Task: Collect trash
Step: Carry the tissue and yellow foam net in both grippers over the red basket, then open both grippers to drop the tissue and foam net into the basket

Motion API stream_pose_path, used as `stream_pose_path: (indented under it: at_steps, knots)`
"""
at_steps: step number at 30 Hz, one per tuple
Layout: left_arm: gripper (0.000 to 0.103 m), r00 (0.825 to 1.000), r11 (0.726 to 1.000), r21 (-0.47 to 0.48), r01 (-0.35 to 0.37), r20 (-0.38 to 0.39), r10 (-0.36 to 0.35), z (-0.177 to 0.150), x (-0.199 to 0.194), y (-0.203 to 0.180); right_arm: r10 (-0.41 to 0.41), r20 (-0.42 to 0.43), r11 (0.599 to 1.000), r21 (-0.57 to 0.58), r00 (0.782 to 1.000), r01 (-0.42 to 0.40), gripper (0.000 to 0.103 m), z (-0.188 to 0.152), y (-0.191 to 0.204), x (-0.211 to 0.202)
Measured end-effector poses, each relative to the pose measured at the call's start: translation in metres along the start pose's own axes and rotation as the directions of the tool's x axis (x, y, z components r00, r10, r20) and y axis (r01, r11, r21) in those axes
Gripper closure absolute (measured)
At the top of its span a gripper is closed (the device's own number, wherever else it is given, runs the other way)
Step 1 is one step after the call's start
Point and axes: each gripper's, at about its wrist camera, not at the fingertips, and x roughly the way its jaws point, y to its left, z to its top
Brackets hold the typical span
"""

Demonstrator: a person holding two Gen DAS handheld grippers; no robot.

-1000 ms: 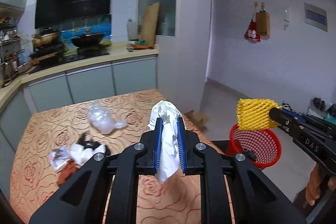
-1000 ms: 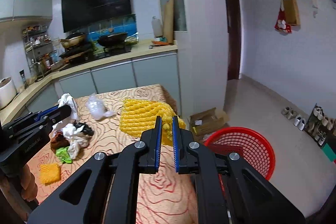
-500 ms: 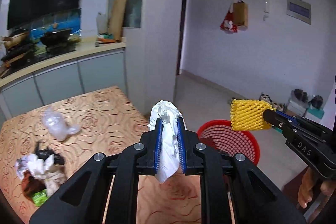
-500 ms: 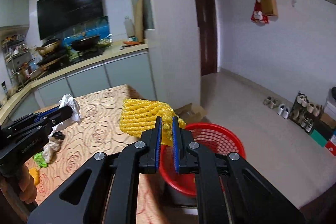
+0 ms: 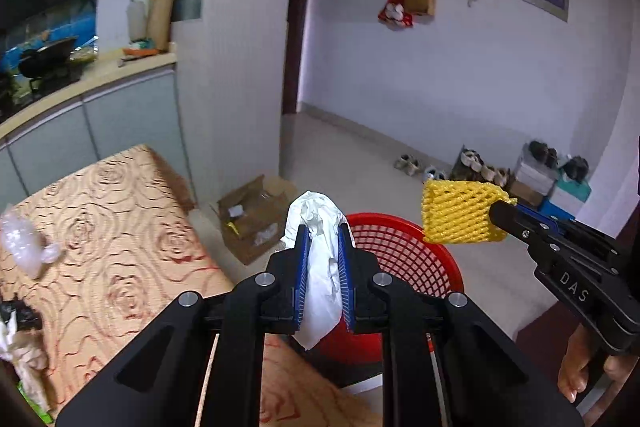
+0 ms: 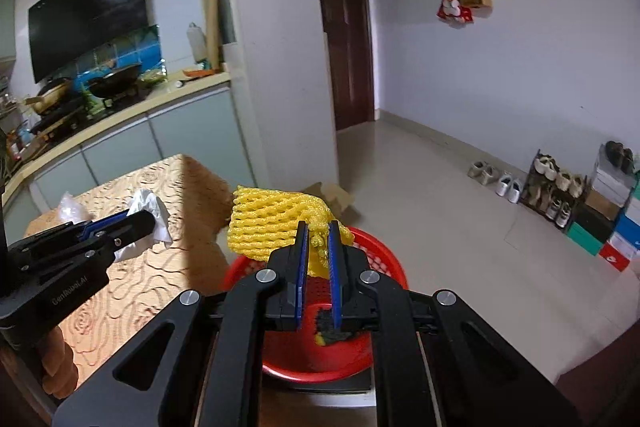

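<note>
Both grippers have swung away from the table w/ the rose-pattern cloth [image 5: 120, 227] toward the round red plastic mesh basket [image 6: 384, 259]. The yellow foam net sleeve [image 6: 276, 223] now hangs over the basket; approx. 1 s ago it was over the table. The crumpled white tissue [image 5: 320, 267] has come to the basket rim.

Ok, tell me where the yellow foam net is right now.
The yellow foam net is clamped in the right gripper, hanging over the red basket beside the table.

Left hand-held gripper [image 5: 323, 263] clamps white tissue [image 5: 320, 267] above red basket [image 5: 404, 259].
</note>
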Motion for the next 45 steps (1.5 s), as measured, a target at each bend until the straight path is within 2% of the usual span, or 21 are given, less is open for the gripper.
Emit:
stream_pose_path:
  at_steps: [11,22,24,29,32,37,45]
  knots:
    - [0.089,0.995,0.998,0.012,0.054,-0.084,-0.053,-0.007,0.057,-0.013,-0.038,-0.067,0.999,0.030,0.997,0.040,0.093,-0.006,-0.022,0.037]
    - [0.088,0.975,0.992,-0.014,0.125,-0.183,-0.125,-0.012,0.098,-0.014,-0.055,-0.197,0.997,0.034,0.979,0.063,0.093,-0.019,-0.025,0.081]
    - [0.084,0.973,0.991,-0.012,0.133,-0.190,-0.133,-0.013,0.100,-0.015,-0.046,-0.211,0.998,0.038,0.976,0.056,0.093,-0.020,-0.024,0.084]
    - [0.064,0.974,0.992,0.000,0.128,-0.190,-0.126,-0.013,0.100,-0.014,-0.023,-0.231,0.998,0.052,0.973,0.036,0.090,-0.025,-0.024,0.087]
    - [0.054,0.977,0.993,-0.006,0.118,-0.180,-0.117,-0.012,0.095,-0.011,-0.006,-0.234,0.997,0.072,0.972,0.024,0.079,-0.025,-0.025,0.086]
    - [0.047,0.982,0.995,-0.013,0.096,-0.161,-0.097,-0.011,0.085,-0.004,0.014,-0.231,0.995,0.100,0.973,0.010,0.071,-0.026,-0.027,0.082]
    - [0.043,0.990,0.997,-0.019,0.071,-0.122,-0.072,-0.010,0.059,0.003,0.012,-0.201,0.995,0.104,0.980,0.010,0.069,-0.024,-0.027,0.064]
